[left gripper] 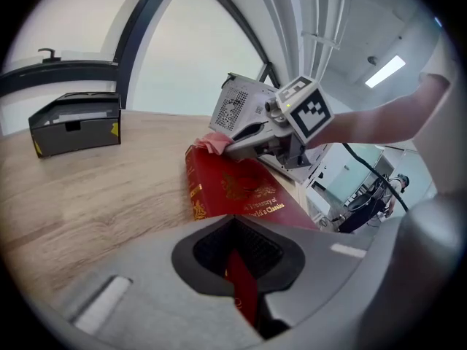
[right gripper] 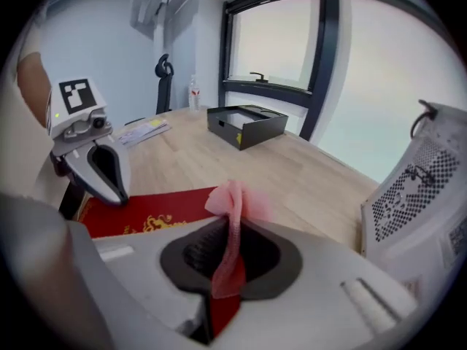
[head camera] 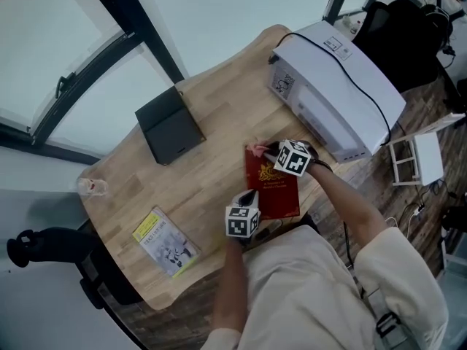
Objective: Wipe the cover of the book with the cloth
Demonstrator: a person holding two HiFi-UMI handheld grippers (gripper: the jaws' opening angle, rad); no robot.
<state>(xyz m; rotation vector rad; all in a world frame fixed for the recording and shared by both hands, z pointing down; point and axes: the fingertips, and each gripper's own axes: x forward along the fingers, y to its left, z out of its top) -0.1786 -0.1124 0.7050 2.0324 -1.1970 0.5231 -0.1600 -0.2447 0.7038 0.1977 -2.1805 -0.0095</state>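
Observation:
A red book (head camera: 276, 188) with gold print lies on the wooden table (head camera: 204, 173) near its front edge. My left gripper (head camera: 252, 199) is at the book's near left corner, and in the left gripper view its jaws (left gripper: 238, 272) are shut on a red edge of the book (left gripper: 241, 192). My right gripper (head camera: 267, 152) is at the book's far end, shut on a pink cloth (head camera: 257, 150). In the right gripper view the cloth (right gripper: 232, 210) bunches out of that gripper (right gripper: 230, 257) above the cover (right gripper: 149, 211). The cloth (left gripper: 211, 143) rests at the book's far corner.
A white machine (head camera: 336, 86) with a black cable stands at the table's right, just beyond the book. A black open box (head camera: 169, 126) sits at the far left, a yellow booklet (head camera: 166, 243) at the near left, and a small bottle (head camera: 91, 187) at the left edge.

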